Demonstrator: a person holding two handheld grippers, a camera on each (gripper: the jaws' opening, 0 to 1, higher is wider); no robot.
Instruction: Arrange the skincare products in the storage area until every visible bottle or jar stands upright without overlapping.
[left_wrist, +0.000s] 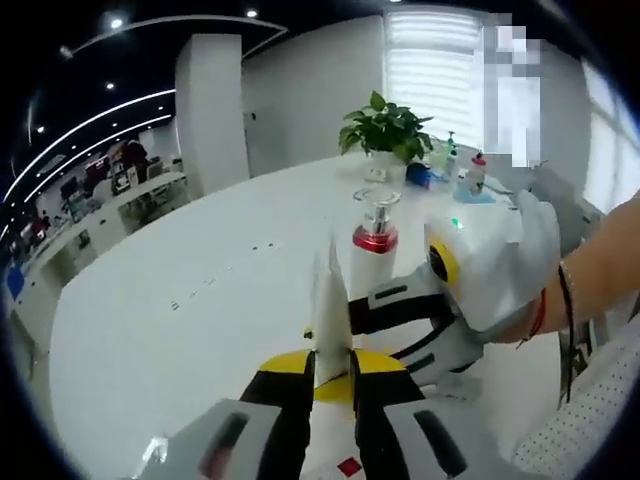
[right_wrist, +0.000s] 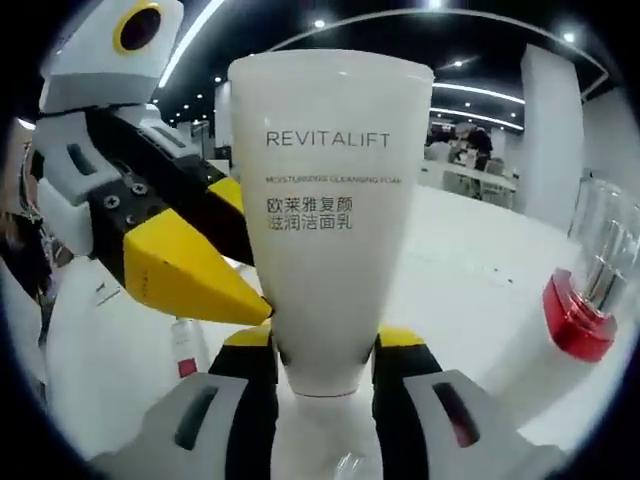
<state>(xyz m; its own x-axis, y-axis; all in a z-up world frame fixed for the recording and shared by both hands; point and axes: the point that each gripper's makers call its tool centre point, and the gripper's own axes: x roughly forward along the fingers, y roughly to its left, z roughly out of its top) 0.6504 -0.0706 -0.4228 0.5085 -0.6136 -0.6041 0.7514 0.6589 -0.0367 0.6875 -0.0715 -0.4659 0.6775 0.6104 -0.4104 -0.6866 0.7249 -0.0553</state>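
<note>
A white REVITALIFT tube stands with its wide crimped end up. In the right gripper view my right gripper is shut on its narrow lower end. Seen edge-on in the left gripper view, the tube sits between the yellow-tipped jaws of my left gripper, which are closed against it. My right gripper reaches in from the right, and a yellow fingertip of the left one touches the tube's left side. Just behind the tube, a clear pump bottle with a red collar stands upright.
A gloved hand holds the right gripper. The round white table stretches away to the left. At its far side stand a potted plant and a few small bottles.
</note>
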